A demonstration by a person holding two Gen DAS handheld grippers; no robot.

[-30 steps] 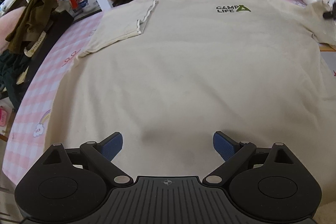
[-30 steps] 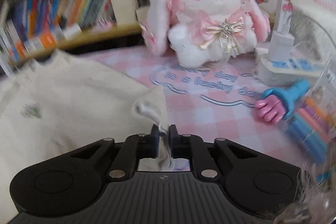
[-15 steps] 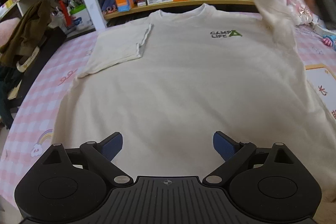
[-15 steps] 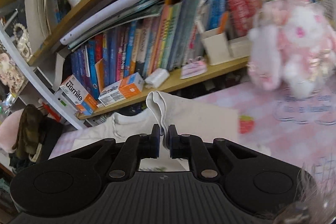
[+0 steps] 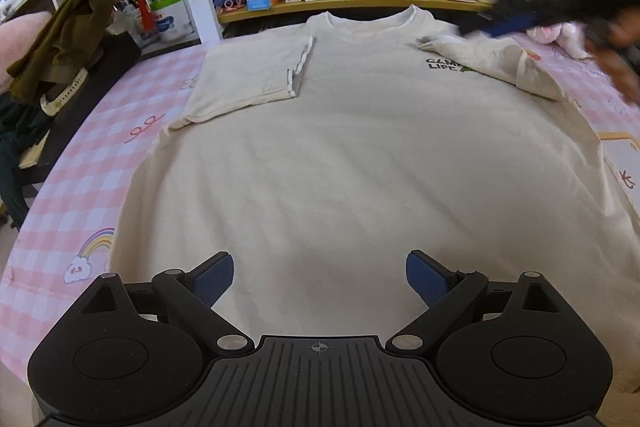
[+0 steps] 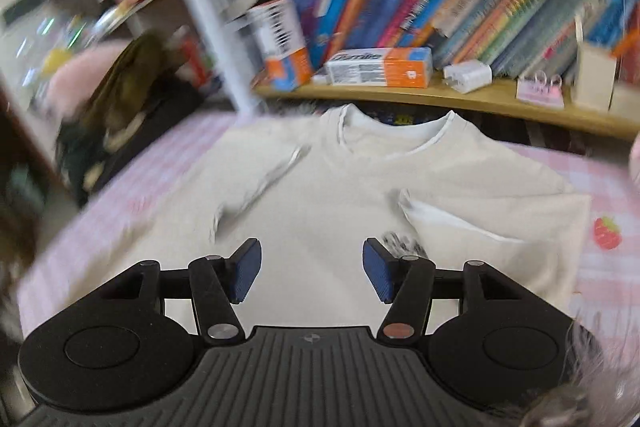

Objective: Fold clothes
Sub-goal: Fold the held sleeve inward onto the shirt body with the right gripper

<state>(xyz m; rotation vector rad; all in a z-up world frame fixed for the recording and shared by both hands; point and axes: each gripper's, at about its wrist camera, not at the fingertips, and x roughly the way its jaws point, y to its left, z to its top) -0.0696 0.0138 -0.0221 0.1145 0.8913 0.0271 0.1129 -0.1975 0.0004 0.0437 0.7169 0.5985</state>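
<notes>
A cream T-shirt (image 5: pixel 340 147) lies flat, front up, on a pink checked cloth, collar toward the bookshelf. Both sleeves are folded in over the chest: the left sleeve (image 5: pixel 256 75) and the right sleeve (image 5: pixel 492 63), which partly covers the green-and-black chest print (image 5: pixel 442 63). My left gripper (image 5: pixel 319 281) hangs open over the lower body of the shirt, nothing between its blue pads. My right gripper (image 6: pixel 311 277) hovers over the chest with its jaws opening and empty; the right sleeve (image 6: pixel 500 231) lies just to its right. From the left wrist view the right gripper (image 5: pixel 516 17) is a dark blur by the collar.
A wooden shelf (image 5: pixel 360 1) of books and boxes runs behind the collar. A brown garment (image 5: pixel 60 39) hangs over a dark chair at the left. A pink plush toy (image 5: pixel 560 35) sits at the right, next to a person's hand (image 5: pixel 616 63). Pink cloth (image 5: pixel 80 167) borders the shirt.
My right gripper carried the right sleeve up and across onto the chest, then let it go and opened. The left gripper drew back slightly and stayed open.
</notes>
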